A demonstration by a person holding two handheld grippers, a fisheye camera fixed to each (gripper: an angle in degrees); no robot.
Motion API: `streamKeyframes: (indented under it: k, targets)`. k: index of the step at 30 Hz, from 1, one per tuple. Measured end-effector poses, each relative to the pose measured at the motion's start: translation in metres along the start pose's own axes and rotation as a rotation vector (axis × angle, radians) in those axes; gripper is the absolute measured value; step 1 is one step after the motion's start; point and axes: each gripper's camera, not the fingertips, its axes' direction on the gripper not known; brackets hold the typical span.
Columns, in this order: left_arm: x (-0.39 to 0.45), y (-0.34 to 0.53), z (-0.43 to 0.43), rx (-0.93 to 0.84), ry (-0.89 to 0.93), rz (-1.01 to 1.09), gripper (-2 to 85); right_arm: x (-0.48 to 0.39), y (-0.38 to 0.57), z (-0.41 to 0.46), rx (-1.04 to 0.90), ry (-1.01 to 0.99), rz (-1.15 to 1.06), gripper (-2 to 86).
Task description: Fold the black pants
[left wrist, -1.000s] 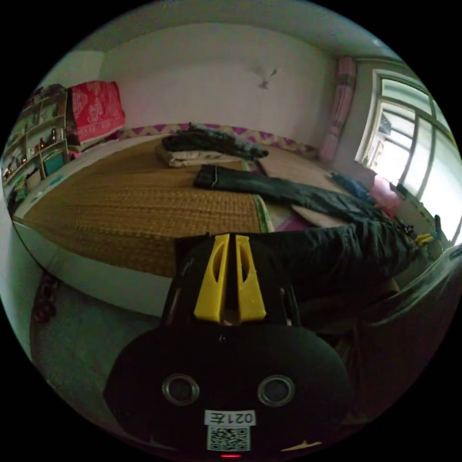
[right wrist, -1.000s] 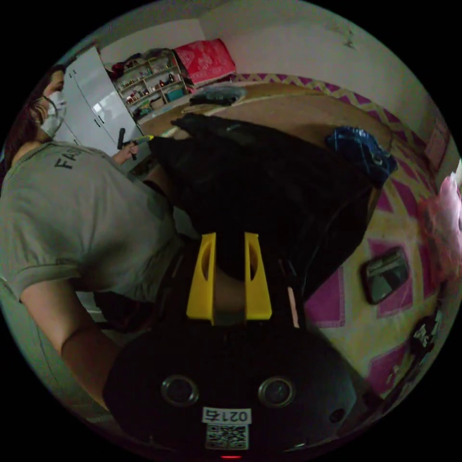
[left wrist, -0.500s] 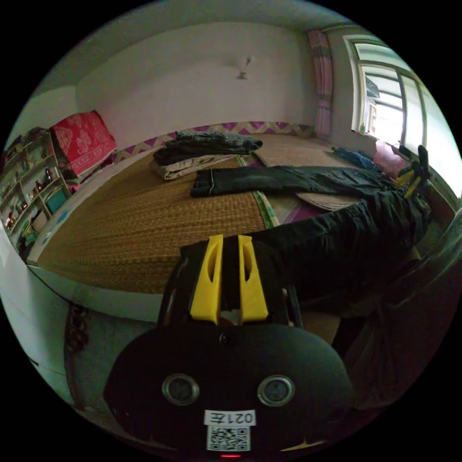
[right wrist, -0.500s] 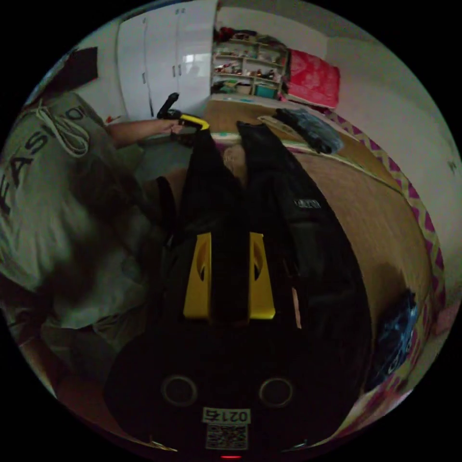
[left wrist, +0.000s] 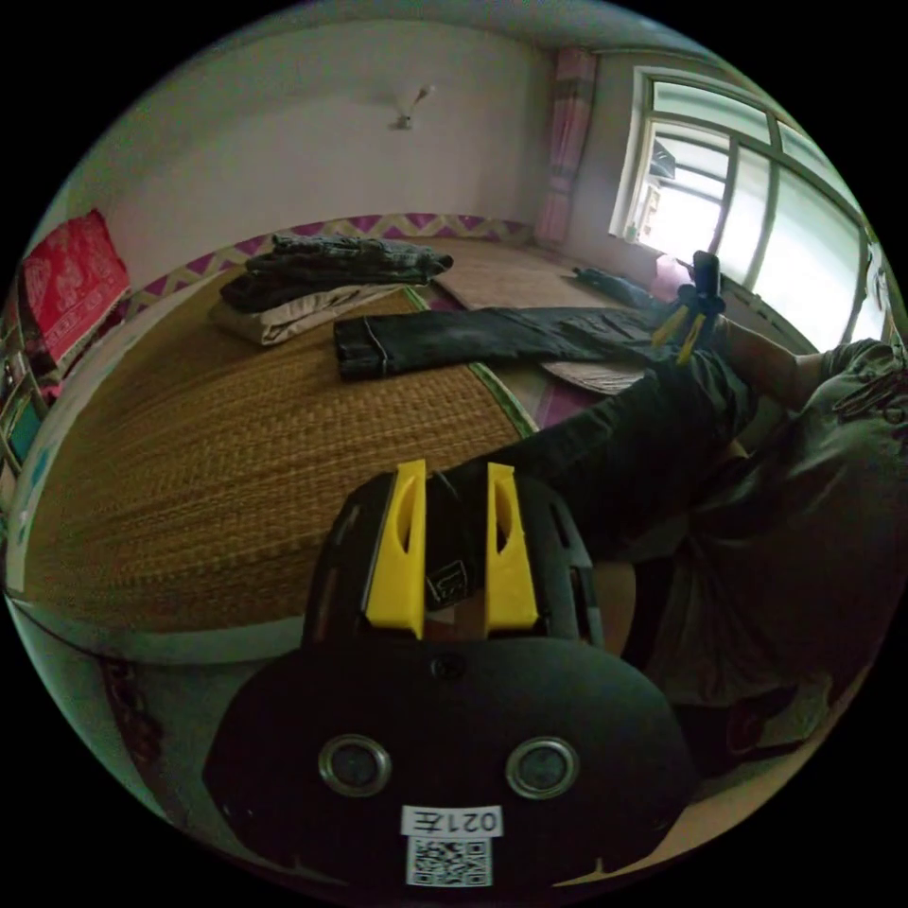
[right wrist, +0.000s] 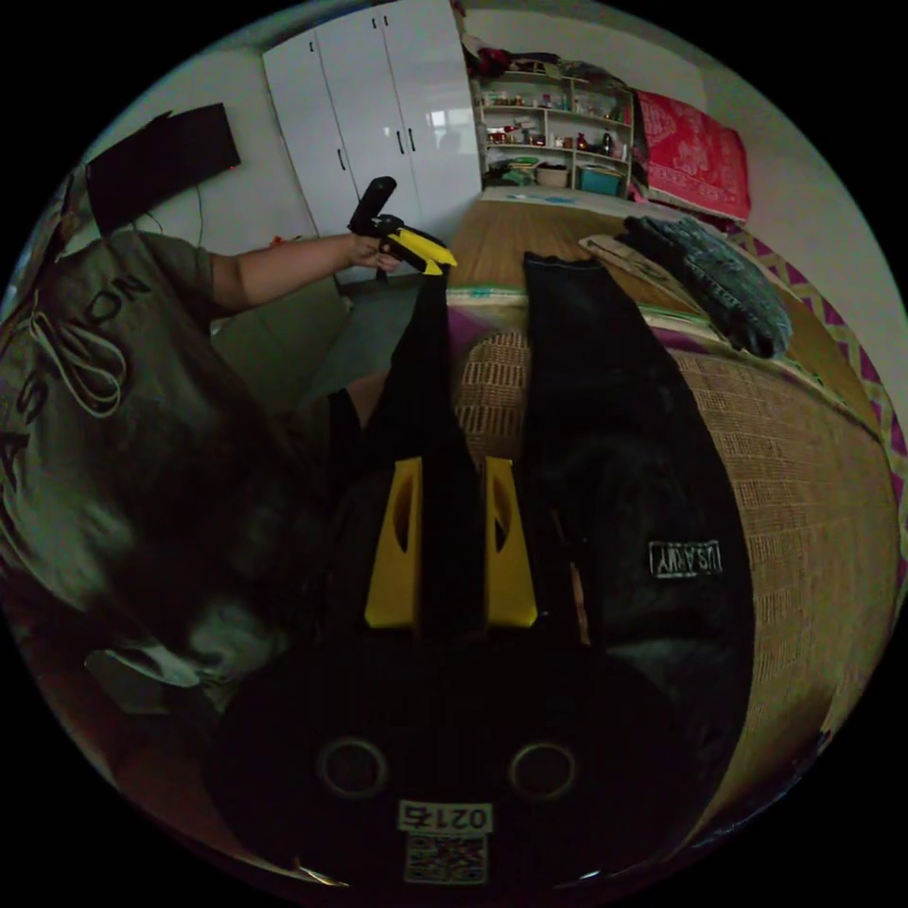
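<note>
Here the left hand-held gripper (left wrist: pixel 450 515) is pinching the hem end of one leg of the black pants (left wrist: pixel 605 445); in the left gripper view dark cloth with a small tag is sitting between its yellow jaws, which are standing a narrow gap apart and pressing on the fabric from both sides. From there the leg is stretching away toward the right hand-held gripper (left wrist: pixel 689 326), which is showing far off near the window (left wrist: pixel 757 218), held by the person's hand. The other leg of the pants is lying flat across the woven mat (left wrist: pixel 236 473) of the bed, its hem pointing toward a stack of folded clothes (left wrist: pixel 322 284) near the wall.

In the right gripper view the right hand-held gripper (right wrist: pixel 451 530) is gripping the waist end of the black pants (right wrist: pixel 605 454), with black fabric filling the space between its two jaws, which are likewise close together on the cloth. One leg is running up, taut and off the bed, to the left hand-held gripper (right wrist: pixel 426 253), which the person's hand (right wrist: pixel 364 251) is holding out at arm's length. The second leg is resting on the mat beside it, and a white label is showing on the seat area. A person in a grey shirt (right wrist: pixel 104 426) is standing at the bed's edge, with white cupboards (right wrist: pixel 378 113) and shelves (right wrist: pixel 553 132) behind.
</note>
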Motion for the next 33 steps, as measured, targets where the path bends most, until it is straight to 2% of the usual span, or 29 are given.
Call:
streamKeyframes:
  k: [5,7,10,14,16,19,21,24,28,29,31,33]
  targets:
    - [0.000,-0.015,0.005,-0.029,0.011,0.066,1.2,0.004,-0.018,0.037,-0.085,-0.033,-0.048,8.4]
    - [0.006,-0.020,0.007,-0.029,-0.022,0.113,-0.1,0.003,-0.023,0.058,-0.151,0.035,-0.052,4.3]
    - [0.010,-0.026,0.009,-0.027,-0.043,0.126,-0.7,0.001,-0.027,0.062,-0.148,0.052,-0.066,1.3]
    - [0.018,-0.038,0.003,-0.048,-0.067,0.166,-0.9,0.004,-0.031,0.042,-0.055,0.003,-0.042,0.1]
    - [0.027,-0.060,-0.018,-0.004,-0.122,0.213,-0.9,0.002,-0.039,0.016,0.013,-0.032,-0.059,-0.2]
    - [0.031,-0.105,-0.046,0.048,-0.183,0.257,-0.9,0.001,-0.055,-0.009,0.035,0.051,-0.079,-0.2]
    - [0.027,-0.134,-0.046,0.023,-0.209,0.290,-0.9,0.010,-0.065,-0.017,0.039,0.095,-0.061,-0.1]
    - [0.004,-0.166,0.001,-0.137,-0.211,0.304,-0.8,0.034,-0.077,-0.002,-0.003,0.099,-0.013,0.3]
    - [-0.036,-0.172,0.091,-0.293,-0.200,0.197,-0.6,0.068,-0.083,0.071,-0.167,0.151,0.131,2.4]
    - [-0.039,-0.172,0.100,-0.305,-0.208,0.184,-0.6,0.070,-0.082,0.080,-0.186,0.160,0.146,2.8]
    - [-0.048,-0.175,0.104,-0.191,-0.252,0.122,-0.8,0.069,-0.080,0.078,-0.126,0.192,0.191,5.0]
    - [-0.057,-0.179,0.103,-0.164,-0.244,0.069,-0.8,0.064,-0.077,0.061,-0.095,0.223,0.203,5.5]
